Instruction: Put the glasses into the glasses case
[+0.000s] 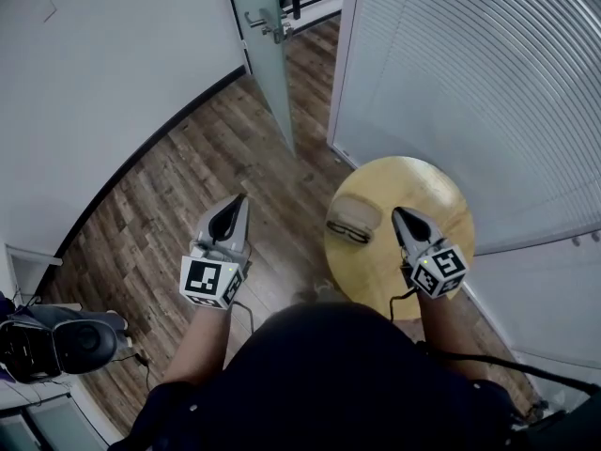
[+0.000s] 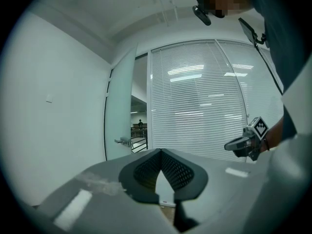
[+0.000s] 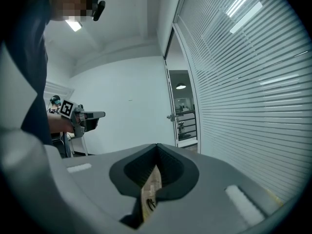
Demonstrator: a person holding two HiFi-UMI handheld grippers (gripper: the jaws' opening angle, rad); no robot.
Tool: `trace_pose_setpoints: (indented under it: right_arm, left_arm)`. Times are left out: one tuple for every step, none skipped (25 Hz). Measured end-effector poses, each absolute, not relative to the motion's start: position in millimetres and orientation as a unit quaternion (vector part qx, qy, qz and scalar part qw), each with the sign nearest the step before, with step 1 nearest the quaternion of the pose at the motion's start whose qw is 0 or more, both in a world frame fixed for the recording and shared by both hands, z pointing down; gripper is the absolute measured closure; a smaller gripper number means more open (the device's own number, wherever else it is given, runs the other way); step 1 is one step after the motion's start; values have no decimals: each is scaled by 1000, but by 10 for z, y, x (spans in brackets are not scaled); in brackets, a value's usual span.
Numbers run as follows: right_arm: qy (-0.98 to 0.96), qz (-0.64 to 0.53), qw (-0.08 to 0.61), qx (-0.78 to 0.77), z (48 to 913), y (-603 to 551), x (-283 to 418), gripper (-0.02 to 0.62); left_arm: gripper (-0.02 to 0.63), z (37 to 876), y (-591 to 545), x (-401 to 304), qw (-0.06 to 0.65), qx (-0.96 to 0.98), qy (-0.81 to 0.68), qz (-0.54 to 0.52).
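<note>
On the round wooden table [image 1: 427, 191] lies a beige glasses case [image 1: 355, 210]. Dark-framed glasses [image 1: 348, 232] rest against its near side. My right gripper [image 1: 396, 212] hovers over the table just right of both, jaws shut with nothing between them. Beneath its closed tips [image 3: 156, 145], the right gripper view shows only a sliver of the tabletop [image 3: 151, 186]. My left gripper [image 1: 238, 198] is over the wooden floor, well left of the table, jaws shut and empty. Its tips [image 2: 160, 150] point level toward the glass wall. Each gripper view shows the other gripper off to one side.
A frosted door [image 1: 268, 36] with a metal handle stands ajar ahead. A glass wall with blinds [image 1: 470, 83] curves behind the table. A dark office chair [image 1: 56, 346] stands at the lower left. A white wall [image 1: 103, 73] runs along the left.
</note>
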State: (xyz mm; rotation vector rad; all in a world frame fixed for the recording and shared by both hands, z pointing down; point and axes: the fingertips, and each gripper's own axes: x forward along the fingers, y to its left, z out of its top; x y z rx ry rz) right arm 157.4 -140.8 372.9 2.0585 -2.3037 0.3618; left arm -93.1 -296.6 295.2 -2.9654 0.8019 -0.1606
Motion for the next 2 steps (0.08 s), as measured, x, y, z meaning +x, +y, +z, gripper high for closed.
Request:
trace_pose_setpoints:
  right_arm:
    - [-740, 118, 16, 662, 3744, -1400, 1574, 586]
    - [-740, 119, 17, 662, 3758, -1392, 1572, 586]
  left_arm:
    - [601, 2926, -2949, -893, 37, -964, 257, -50]
    - [601, 2899, -2932, -855, 42, -965, 254, -48]
